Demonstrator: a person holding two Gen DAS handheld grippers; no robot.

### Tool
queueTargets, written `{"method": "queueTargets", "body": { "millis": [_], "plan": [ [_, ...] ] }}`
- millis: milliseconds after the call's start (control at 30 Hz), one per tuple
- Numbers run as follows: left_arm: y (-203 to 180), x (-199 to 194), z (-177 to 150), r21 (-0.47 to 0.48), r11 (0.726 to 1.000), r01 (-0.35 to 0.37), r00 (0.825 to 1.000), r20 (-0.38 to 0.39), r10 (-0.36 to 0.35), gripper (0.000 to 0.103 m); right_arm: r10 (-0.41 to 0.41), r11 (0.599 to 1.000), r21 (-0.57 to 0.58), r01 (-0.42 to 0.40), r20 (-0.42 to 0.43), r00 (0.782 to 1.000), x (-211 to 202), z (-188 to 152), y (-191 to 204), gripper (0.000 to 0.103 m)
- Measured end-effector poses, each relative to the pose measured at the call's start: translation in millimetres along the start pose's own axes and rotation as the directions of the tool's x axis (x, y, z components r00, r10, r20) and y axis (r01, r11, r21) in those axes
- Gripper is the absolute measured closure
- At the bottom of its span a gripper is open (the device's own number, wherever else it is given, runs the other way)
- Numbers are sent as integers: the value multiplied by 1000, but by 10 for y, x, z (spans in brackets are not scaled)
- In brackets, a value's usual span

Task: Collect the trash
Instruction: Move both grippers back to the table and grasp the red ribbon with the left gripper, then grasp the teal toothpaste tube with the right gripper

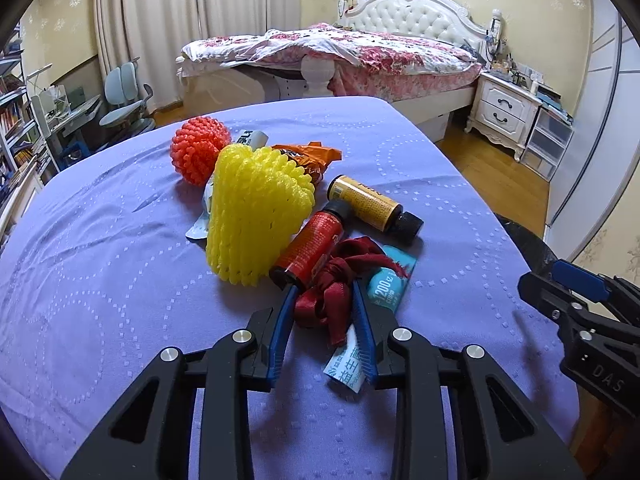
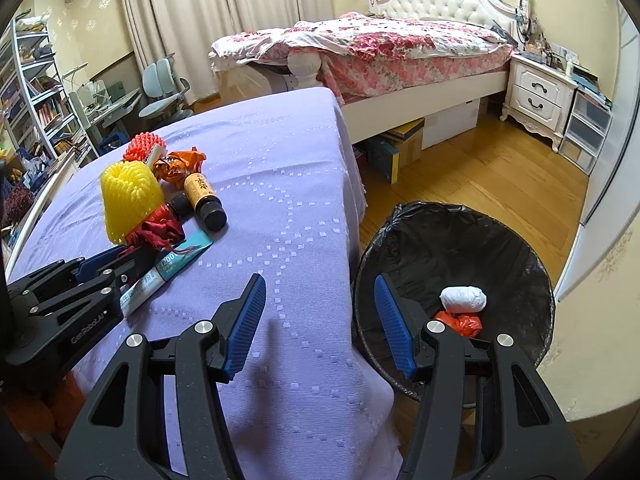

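Note:
A heap of trash lies on the purple-clothed table [image 1: 100,240]: a yellow foam net [image 1: 256,212], an orange foam net [image 1: 198,148], an orange wrapper [image 1: 310,158], a yellow bottle [image 1: 370,202], a red bottle [image 1: 312,246], a dark red ribbon [image 1: 340,292] and a teal sachet [image 1: 390,286]. My left gripper [image 1: 324,300] has its blue fingers around the ribbon, closing on it; it also shows in the right wrist view [image 2: 120,260]. My right gripper [image 2: 320,284] is open and empty, above the table edge beside the black-lined trash bin [image 2: 520,248].
The bin holds a white wad [image 2: 463,299] and an orange scrap [image 2: 460,322]. A bed [image 2: 400,48], a white nightstand [image 2: 540,92], a desk chair [image 2: 164,92] and bookshelves [image 2: 36,92] stand beyond. Wooden floor [image 2: 480,176] lies right of the table.

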State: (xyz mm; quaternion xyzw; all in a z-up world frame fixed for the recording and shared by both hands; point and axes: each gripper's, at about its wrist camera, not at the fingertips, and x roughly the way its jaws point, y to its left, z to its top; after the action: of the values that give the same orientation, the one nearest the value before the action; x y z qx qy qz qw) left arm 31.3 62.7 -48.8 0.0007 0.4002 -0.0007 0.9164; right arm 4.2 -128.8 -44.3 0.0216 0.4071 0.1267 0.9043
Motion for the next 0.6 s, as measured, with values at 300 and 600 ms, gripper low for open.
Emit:
{"method": "queueTargets", "body": {
  "millis": [300, 600],
  "plan": [
    [189, -224, -103, -34, 999, -2, 1000, 24, 3, 72, 16, 999, -33, -16, -3, 1000, -12, -16, 172, 48],
    [610, -293, -264, -101, 993, -60, 998, 3, 61, 72, 75, 992, -103, -77, -24, 997, 9, -31, 587, 48]
  ]
}}
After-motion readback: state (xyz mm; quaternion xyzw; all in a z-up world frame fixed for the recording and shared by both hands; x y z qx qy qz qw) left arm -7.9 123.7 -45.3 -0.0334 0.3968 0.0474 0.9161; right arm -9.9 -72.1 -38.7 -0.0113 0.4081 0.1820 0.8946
